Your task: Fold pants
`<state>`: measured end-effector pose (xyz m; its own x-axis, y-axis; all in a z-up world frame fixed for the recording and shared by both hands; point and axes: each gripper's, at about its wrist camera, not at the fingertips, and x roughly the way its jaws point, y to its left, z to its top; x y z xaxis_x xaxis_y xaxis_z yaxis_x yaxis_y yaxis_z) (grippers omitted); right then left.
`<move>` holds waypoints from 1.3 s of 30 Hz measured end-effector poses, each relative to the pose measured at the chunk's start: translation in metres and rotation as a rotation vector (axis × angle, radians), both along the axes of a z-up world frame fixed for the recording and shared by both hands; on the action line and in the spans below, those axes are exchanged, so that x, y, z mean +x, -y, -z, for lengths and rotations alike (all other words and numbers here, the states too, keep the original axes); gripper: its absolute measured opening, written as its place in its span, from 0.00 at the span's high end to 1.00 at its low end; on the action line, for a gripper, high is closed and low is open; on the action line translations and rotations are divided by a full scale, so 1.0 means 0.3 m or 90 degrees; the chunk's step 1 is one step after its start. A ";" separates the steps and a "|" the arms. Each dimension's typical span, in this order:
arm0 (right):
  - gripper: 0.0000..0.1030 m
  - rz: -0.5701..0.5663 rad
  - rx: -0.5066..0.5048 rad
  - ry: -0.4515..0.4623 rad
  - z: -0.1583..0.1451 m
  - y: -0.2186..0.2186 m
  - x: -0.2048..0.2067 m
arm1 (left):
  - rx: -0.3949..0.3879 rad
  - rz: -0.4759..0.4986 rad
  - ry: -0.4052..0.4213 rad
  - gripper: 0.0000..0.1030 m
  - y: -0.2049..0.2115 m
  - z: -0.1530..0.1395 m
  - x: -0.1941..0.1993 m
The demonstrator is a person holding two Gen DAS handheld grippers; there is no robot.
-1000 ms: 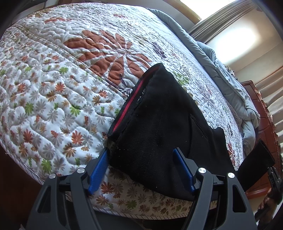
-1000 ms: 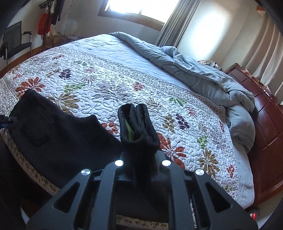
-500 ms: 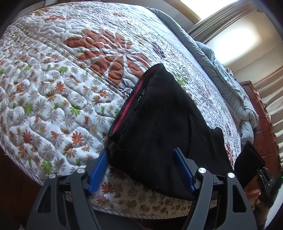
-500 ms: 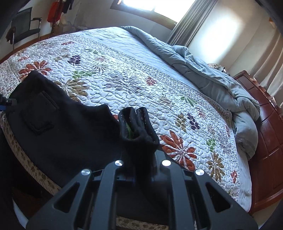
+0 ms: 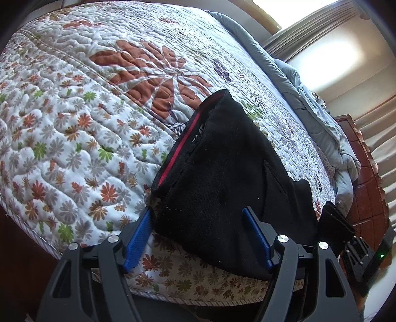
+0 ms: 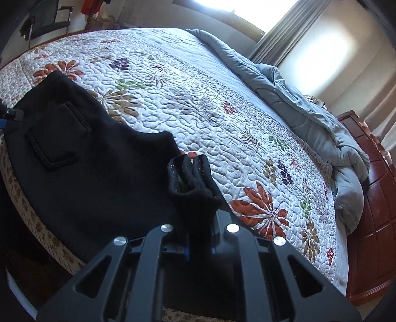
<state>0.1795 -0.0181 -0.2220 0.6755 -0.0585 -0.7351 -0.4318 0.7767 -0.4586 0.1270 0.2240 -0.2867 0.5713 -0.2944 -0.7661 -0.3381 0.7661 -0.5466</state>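
Black pants (image 5: 222, 178) lie on the floral quilt near the bed's front edge, red-lined waistband toward the left. My left gripper (image 5: 198, 223) is open, its blue fingers (image 5: 138, 237) straddling the near waist corner of the pants. In the right wrist view the pants (image 6: 86, 161) spread to the left, back pocket up. My right gripper (image 6: 195, 213) is shut on a bunched leg end of the pants (image 6: 190, 178), held just above the quilt. The right gripper also shows in the left wrist view (image 5: 356, 250), at the far right.
The floral quilt (image 6: 222, 111) covers the bed. A rumpled grey-blue duvet (image 6: 297, 99) lies along the far side. A red-brown wooden headboard (image 6: 376, 210) stands at the right. A chair (image 6: 49, 22) stands at the back left. The bed's edge (image 5: 173, 294) runs just below the left gripper.
My right gripper has carried the bunched leg end lower and closer to the rest of the pants. The left gripper has stayed open at the waist corner.
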 end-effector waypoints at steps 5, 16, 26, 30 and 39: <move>0.90 -0.014 -0.021 -0.006 0.049 -0.021 -0.002 | -0.005 0.000 0.001 0.29 -0.019 0.001 -0.011; 0.89 -0.048 -0.075 -0.018 0.155 -0.075 -0.034 | -0.009 0.000 0.002 0.29 -0.026 0.001 -0.017; 0.59 -0.091 -0.034 -0.092 0.202 -0.071 -0.109 | -0.006 0.003 0.001 0.29 -0.037 -0.002 -0.024; 0.44 -0.097 0.153 -0.191 0.077 0.041 -0.155 | -0.006 0.003 0.002 0.29 -0.044 -0.001 -0.027; 0.66 0.258 0.458 -0.219 0.025 0.777 -0.041 | -0.003 0.005 -0.001 0.29 -0.043 0.001 -0.024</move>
